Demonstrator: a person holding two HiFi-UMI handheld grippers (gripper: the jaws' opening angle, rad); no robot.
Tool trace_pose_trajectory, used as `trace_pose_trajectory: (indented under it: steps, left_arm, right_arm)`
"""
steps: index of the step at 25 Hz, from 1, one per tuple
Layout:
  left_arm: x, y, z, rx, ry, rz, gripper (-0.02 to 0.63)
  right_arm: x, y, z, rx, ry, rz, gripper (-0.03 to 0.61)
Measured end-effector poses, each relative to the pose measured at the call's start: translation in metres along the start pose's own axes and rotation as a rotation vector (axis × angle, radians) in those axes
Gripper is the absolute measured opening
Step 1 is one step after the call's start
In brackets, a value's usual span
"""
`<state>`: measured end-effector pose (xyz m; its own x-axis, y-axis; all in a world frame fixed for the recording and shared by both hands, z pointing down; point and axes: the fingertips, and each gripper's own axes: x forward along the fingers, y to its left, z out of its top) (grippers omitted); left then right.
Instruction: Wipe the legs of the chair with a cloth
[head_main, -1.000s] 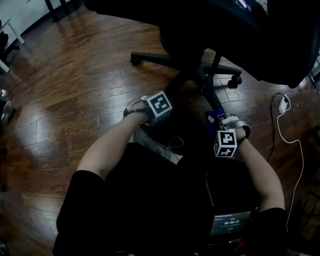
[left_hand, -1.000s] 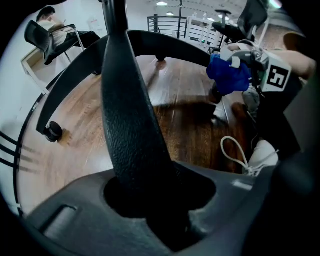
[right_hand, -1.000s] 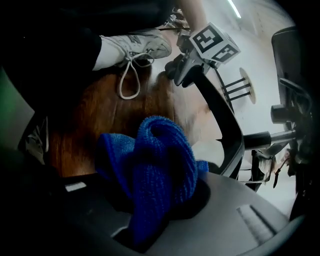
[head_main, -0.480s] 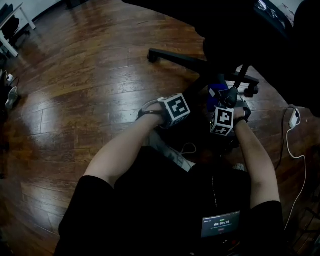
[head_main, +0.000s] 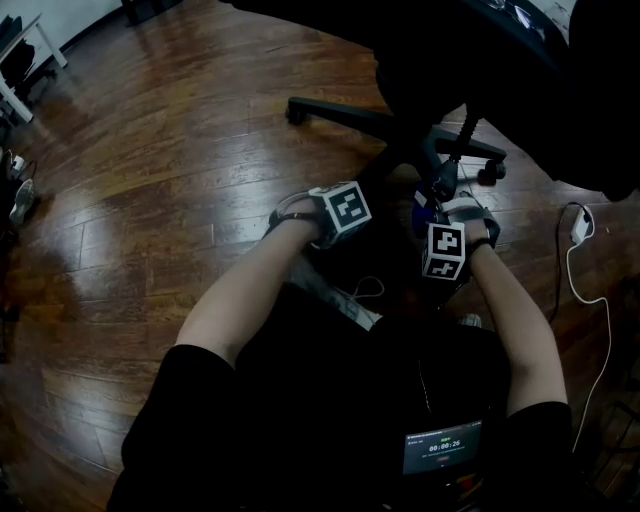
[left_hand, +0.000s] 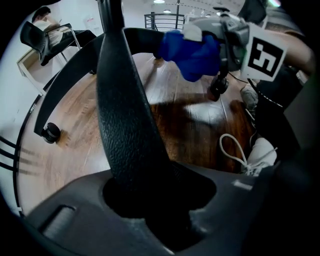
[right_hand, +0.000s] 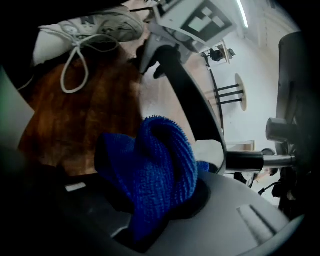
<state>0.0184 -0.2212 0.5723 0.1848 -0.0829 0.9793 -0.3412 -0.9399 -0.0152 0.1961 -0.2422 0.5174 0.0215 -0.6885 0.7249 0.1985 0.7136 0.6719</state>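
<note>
We are clamping the left gripper (left_hand: 160, 210) on one chair leg (left_hand: 125, 110); the right gripper (right_hand: 150, 215) is pinching the blue cloth (right_hand: 160, 160) beside another. Wiping seems partway, legs remaining.

A glossy dark-brown wooden plank floor (head_main: 150, 150) spread out from a white-legged table (head_main: 52, 42). Behind that table stood a pale wall (head_main: 85, 15). Near the table, a soft patch of reflected light (head_main: 80, 240) lay on the boards. Well apart from it, across the floor, lay a white plug adapter with a thin white cable (head_main: 579, 226).
</note>
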Motion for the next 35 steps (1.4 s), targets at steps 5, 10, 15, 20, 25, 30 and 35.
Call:
trace_pose_trajectory:
  steps: [5, 10, 15, 20, 25, 30, 35]
  left_arm:
    - [0.0, 0.001, -0.005, -0.014, 0.02, 0.0, 0.14]
    - [0.0, -0.001, -0.004, -0.025, 0.025, -0.003, 0.14]
    - [0.003, 0.001, -0.003, -0.018, 0.019, -0.006, 0.14]
    - [0.001, -0.004, -0.006, -0.036, 0.035, -0.028, 0.14]
    - [0.003, -0.006, -0.004, -0.008, 0.039, -0.061, 0.147]
    - [0.0, -0.016, 0.001, -0.022, -0.011, -0.147, 0.161]
    - [0.0, -0.014, 0.003, -0.02, -0.003, -0.144, 0.161]
  right_arm:
    - [-0.042, 0.09, -0.023, -0.057, -0.077, 0.14, 0.096]
    - [-0.053, 0.106, -0.032, -0.029, -0.076, 0.107, 0.095]
    - [-0.043, 0.1, -0.028, 0.012, -0.009, 0.105, 0.094]
    - [-0.041, 0.098, -0.031, 0.009, 0.035, 0.094, 0.095]
    - [-0.035, 0.079, -0.025, 0.033, 0.005, 0.066, 0.095]
    - [-0.008, 0.025, -0.009, 0.028, 0.004, -0.018, 0.095]
    - [0.029, -0.057, 0.011, 0.061, 0.021, -0.102, 0.095]
